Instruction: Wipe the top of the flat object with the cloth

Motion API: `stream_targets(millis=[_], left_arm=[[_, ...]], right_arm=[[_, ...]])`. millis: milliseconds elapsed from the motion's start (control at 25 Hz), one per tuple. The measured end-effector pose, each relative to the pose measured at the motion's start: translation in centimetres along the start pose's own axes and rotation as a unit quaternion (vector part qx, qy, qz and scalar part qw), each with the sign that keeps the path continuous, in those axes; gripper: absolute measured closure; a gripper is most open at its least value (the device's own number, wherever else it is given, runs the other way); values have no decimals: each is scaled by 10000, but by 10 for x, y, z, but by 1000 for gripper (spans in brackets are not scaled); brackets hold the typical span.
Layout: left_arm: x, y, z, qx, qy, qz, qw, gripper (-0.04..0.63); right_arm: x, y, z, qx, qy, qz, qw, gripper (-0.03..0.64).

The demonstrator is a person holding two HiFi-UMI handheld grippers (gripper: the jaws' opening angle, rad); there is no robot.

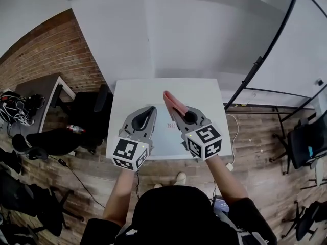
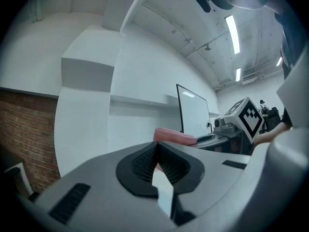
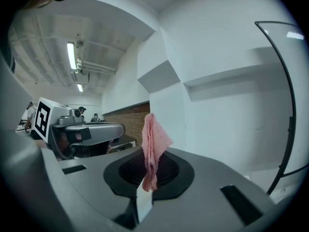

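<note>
At frame centre, the right gripper [image 1: 182,114] pinched only a fold of the pink cloth [image 1: 172,101] (left gripper [image 1: 151,109] closed, empty), a thin hold that might slip once dragged across the white table [image 1: 204,93].

A white desk [image 1: 168,93] is standing on the wooden floor [image 1: 255,142], with its far edge sitting close against the white wall. A pale flat object [image 1: 164,139] is lying on the near half of the top (its edges are hard to make out against the white surface). Off to the left, a darker desk [image 1: 43,86] is standing on the same floor and carrying a tangle of black cables [image 1: 18,106] at one end.
</note>
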State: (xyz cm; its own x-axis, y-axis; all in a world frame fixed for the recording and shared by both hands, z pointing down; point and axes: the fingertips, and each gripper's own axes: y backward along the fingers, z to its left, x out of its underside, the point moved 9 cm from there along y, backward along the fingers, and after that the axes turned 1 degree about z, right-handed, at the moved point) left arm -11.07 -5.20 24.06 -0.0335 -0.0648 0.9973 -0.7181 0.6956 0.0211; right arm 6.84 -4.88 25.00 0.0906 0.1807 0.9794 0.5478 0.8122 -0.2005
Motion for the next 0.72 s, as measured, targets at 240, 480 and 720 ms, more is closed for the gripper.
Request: stream_targets(millis=[240,480,720], left_arm=[[-3,3,-1,-1,18,-55,10000,584],[-4,4,-1,4,12,-58,10000,584],[-4,4,-1,-10,12,-74,10000,584]], right_arm=[[-1,4,6,10,-38,-32,10000,574],[-1,4,8,26,-32,-38,10000,574],[-1,3,8,9,-39,-57,10000,573]])
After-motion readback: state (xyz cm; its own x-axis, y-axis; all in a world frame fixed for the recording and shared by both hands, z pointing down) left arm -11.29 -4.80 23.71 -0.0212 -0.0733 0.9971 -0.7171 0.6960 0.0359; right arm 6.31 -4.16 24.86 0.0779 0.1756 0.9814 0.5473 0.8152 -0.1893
